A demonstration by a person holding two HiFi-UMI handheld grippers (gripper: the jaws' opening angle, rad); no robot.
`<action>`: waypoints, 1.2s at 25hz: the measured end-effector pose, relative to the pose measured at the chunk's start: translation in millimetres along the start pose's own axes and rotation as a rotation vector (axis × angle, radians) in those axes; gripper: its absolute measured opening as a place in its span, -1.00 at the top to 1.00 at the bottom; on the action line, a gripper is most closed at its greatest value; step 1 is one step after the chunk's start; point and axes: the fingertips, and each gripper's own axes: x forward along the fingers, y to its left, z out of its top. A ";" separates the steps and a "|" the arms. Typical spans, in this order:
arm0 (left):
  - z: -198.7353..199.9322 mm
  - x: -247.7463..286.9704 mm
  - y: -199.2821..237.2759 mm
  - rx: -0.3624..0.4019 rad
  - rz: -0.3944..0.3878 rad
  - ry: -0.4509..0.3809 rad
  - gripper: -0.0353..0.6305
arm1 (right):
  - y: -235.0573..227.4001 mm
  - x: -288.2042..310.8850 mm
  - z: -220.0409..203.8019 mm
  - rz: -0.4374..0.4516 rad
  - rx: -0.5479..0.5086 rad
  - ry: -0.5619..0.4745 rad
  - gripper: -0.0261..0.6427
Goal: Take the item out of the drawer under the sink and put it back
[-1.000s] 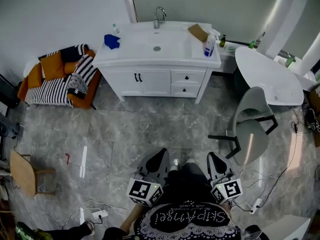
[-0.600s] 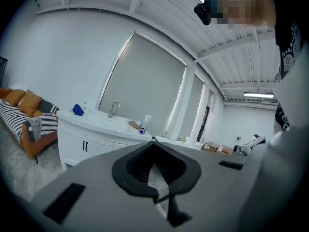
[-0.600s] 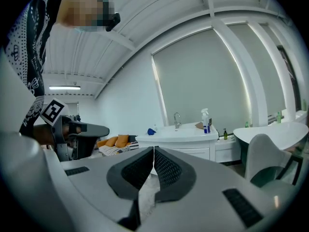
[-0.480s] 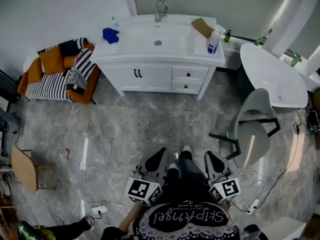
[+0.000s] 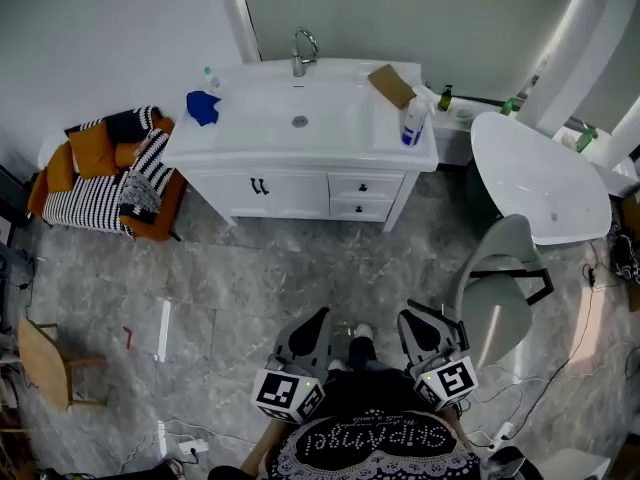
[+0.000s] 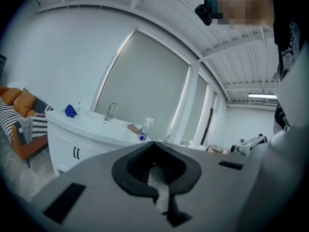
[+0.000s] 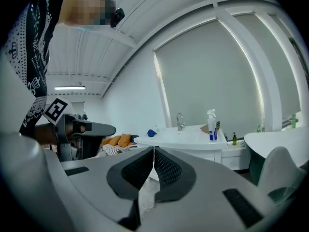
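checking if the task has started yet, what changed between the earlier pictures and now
The person has stepped a little closer to the sink cabinet, carrying the left gripper and the right gripper along in front of them. Nothing was taken hold of or let go. Both grippers stayed shut and empty, and the drawers stayed closed.

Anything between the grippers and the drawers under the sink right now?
Nothing visible. Only floor lies between the left gripper, the right gripper and the two closed drawers under the sink. The grey chair stands off to the right, clear of that line.
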 end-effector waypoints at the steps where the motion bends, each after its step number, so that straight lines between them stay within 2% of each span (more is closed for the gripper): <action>1: 2.0 7.5 0.9 0.000 0.001 -0.003 0.88 | -5.4 4.1 2.8 0.005 -0.002 0.004 0.87; 9: 12.8 54.7 0.5 -0.001 0.011 -0.004 0.88 | -43.2 24.0 17.6 0.034 -0.009 -0.001 0.86; 18: 11.9 80.3 -8.0 0.004 0.036 -0.019 0.88 | -70.9 22.6 24.8 0.049 -0.024 -0.028 0.86; 30: 9.1 82.7 -18.4 0.024 0.048 -0.020 0.88 | -67.6 17.3 17.9 0.116 -0.103 -0.014 0.86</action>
